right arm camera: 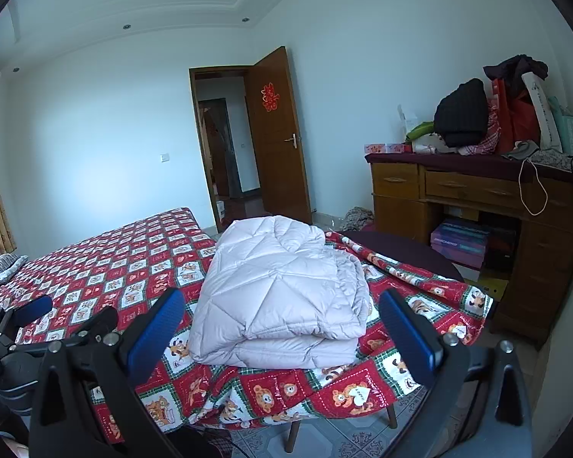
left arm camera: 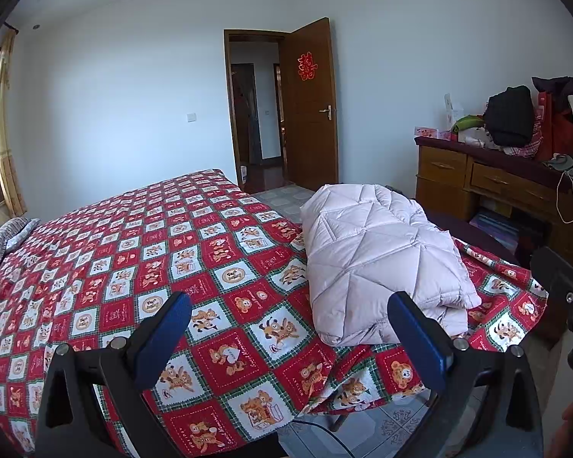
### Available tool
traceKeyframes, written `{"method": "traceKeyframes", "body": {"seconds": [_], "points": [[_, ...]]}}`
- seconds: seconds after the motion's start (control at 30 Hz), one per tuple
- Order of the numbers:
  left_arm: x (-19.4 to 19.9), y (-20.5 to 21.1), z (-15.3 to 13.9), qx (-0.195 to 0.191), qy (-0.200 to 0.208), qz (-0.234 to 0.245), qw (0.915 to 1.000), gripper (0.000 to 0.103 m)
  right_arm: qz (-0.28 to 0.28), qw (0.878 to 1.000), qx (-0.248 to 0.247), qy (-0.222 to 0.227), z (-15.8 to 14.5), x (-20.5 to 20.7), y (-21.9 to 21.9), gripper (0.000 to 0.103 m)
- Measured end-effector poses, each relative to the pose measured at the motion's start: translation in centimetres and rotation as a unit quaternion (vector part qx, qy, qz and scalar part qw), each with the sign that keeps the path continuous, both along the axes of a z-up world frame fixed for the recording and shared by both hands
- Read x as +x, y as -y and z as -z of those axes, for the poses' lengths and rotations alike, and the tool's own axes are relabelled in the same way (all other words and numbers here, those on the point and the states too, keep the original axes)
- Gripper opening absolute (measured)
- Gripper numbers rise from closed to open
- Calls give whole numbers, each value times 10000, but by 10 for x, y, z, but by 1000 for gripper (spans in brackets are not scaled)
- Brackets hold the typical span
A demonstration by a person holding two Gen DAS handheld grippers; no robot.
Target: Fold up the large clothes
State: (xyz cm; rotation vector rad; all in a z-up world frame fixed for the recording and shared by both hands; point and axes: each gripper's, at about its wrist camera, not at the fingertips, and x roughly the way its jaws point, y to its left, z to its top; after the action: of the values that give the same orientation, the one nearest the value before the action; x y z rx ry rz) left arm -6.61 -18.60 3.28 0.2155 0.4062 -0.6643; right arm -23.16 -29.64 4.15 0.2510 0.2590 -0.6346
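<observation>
Bed covered by red bear-print patchwork sheet [left arm camera: 217, 259], folded pale quilted down jacket [right arm camera: 282, 297] lying at its near right corner, striped pillow [left arm camera: 4, 240] at far left edge.

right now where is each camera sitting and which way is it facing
Left wrist: on the left gripper, fingers open, over the bed's near edge, facing the folded quilted jacket and open door; the right gripper pokes in at right.
Right wrist: on the right gripper, fingers open, squarely facing the jacket; the left gripper shows at left.
Shared: jacket, bear-print bedspread, door, desk.
</observation>
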Motion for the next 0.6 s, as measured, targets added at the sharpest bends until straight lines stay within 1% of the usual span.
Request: {"method": "traceKeyframes", "body": {"seconds": [0.6], "points": [[-1,-1,2,-12,19,-23,10000,102,-3,10000,44,24,0,1,-3,103]]}}
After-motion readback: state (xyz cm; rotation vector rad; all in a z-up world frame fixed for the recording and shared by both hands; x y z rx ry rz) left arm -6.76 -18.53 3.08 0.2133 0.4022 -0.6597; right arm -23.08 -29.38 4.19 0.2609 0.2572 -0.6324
